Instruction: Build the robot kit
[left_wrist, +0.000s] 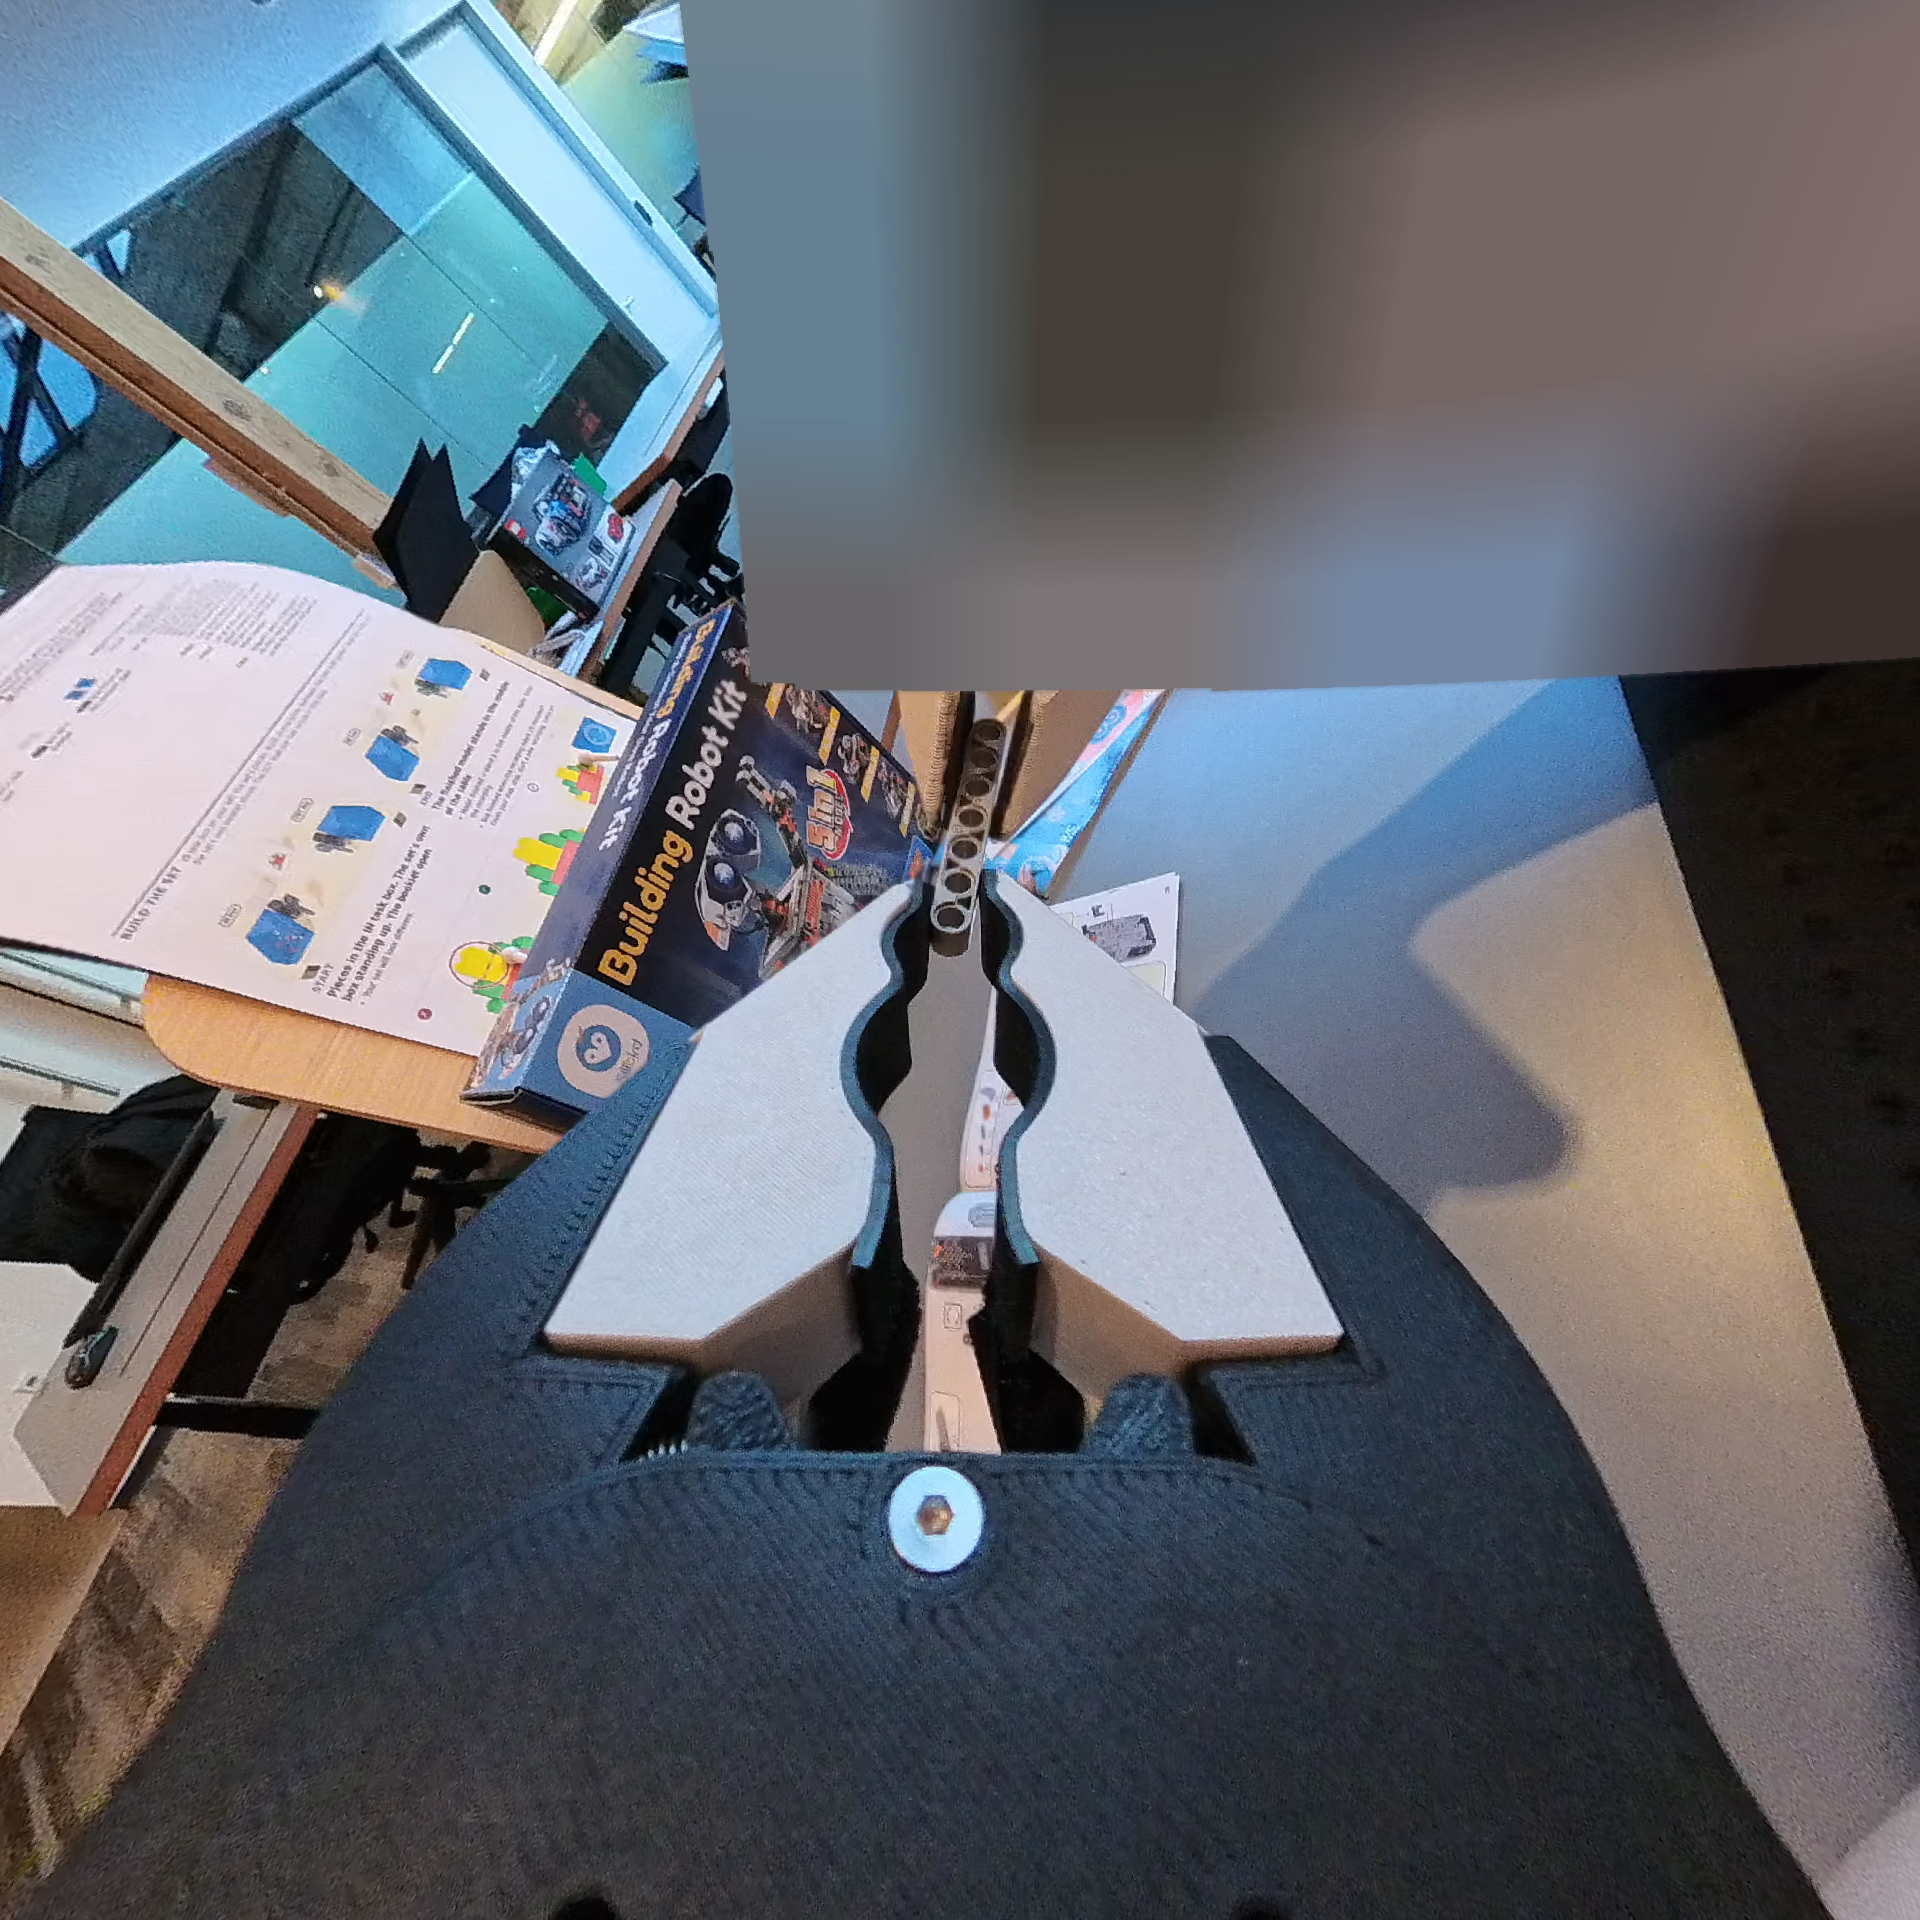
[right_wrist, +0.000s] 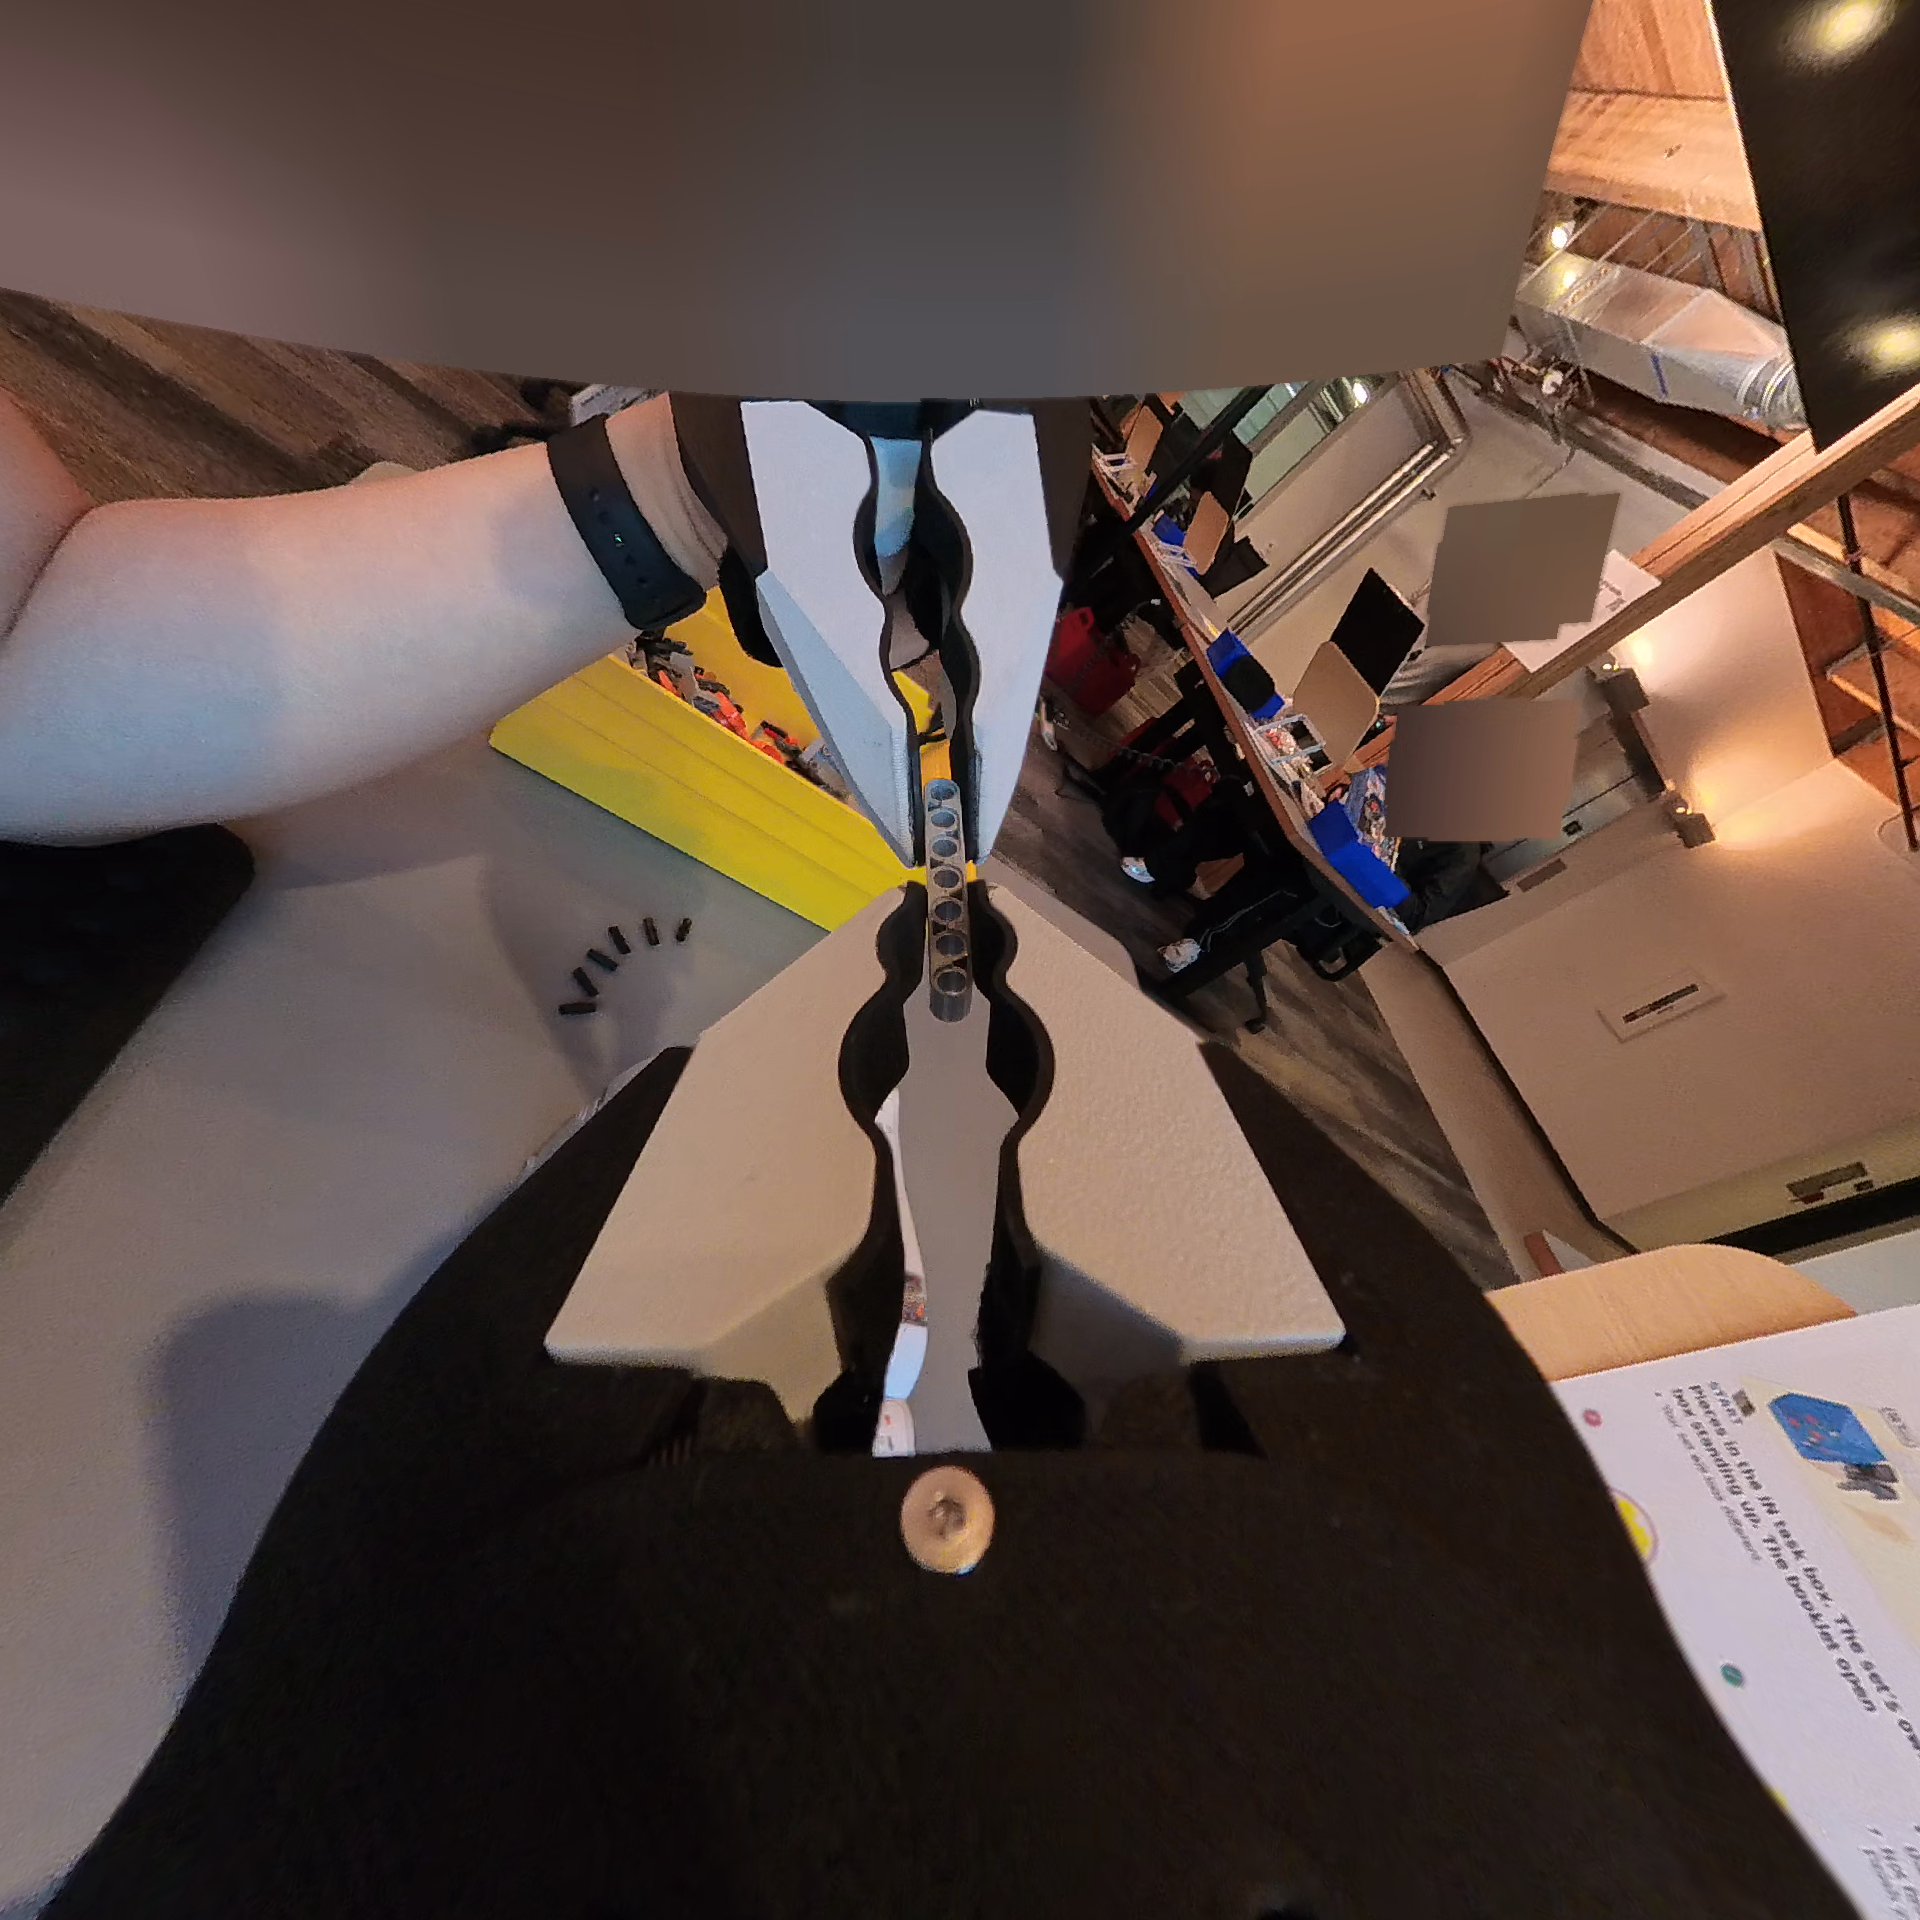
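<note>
A grey beam (left_wrist: 969, 826) with a row of round holes is held in the air, pinched at both ends. My left gripper (left_wrist: 954, 891) is shut on its near end. The right gripper's fingers (left_wrist: 1051, 758) grip the far end just beyond. In the right wrist view, my right gripper (right_wrist: 948, 902) is shut on the same beam (right_wrist: 951, 966). The left gripper (right_wrist: 943, 847) comes down from above onto its other end. The two grippers meet tip to tip. A person's forearm with a black wristband (right_wrist: 623, 540) is behind the left gripper.
A yellow tray (right_wrist: 665, 769) of orange and black parts sits on the grey table (right_wrist: 312, 1143). Several small black pins (right_wrist: 623, 961) lie beside it. A blue kit box (left_wrist: 727, 883), a printed instruction sheet (left_wrist: 291, 769) and a booklet (left_wrist: 1127, 925) lie to the left. A black mat (left_wrist: 1787, 935) is at the right. Both grippers' tips are close together, under 4 cm apart.
</note>
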